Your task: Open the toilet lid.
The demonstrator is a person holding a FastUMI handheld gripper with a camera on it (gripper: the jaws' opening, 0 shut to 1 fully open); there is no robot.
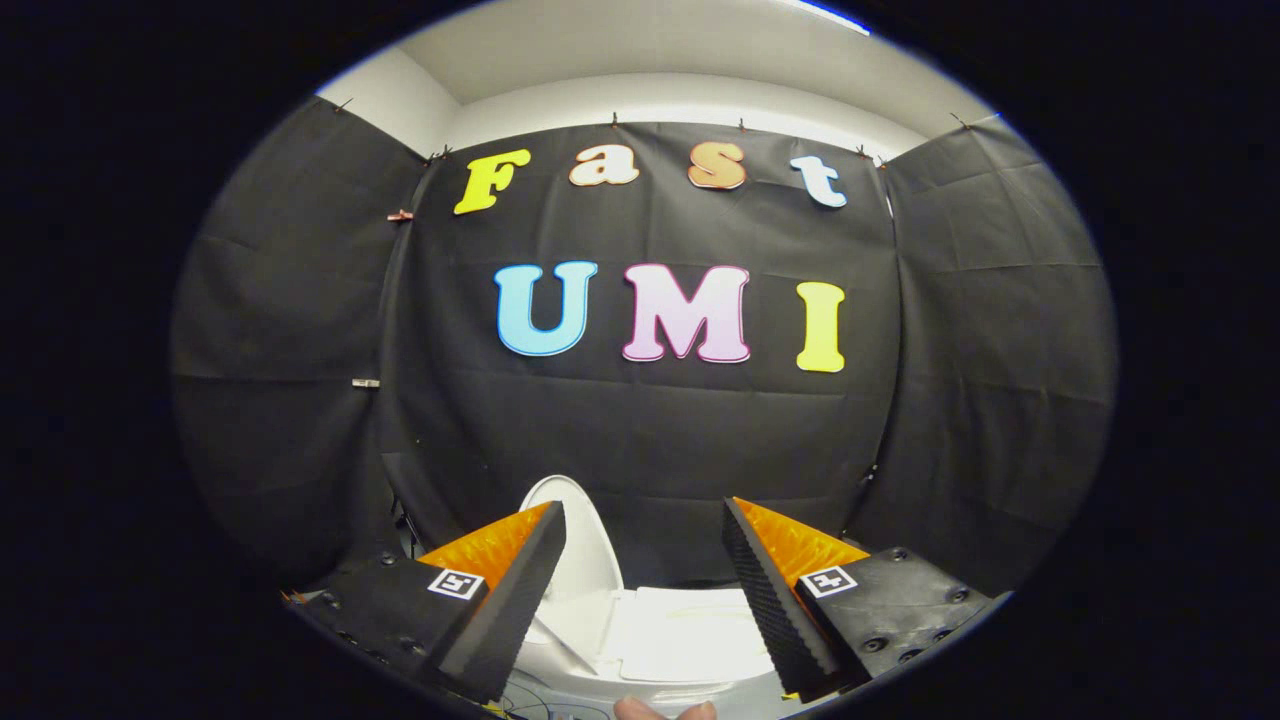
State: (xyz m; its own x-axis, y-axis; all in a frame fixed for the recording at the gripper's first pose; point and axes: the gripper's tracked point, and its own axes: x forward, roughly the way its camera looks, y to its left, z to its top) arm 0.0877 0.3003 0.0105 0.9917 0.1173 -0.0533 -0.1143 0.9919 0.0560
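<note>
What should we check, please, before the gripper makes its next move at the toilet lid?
1. Gripper open: ok, fingers spread wide, nothing between them.
2. Toilet lid raised: ok, it stands up beyond the fingers, against the booth wall.
3. Fingers clear of the lid: cannot tell, one finger overlaps it.
4. Toilet tank top free of obstacles: ok.
5. Person's fingertips away from the gripper's fingers: ok.

The toilet lid (585, 540) is partly hidden behind a finger, perhaps upright.
</note>
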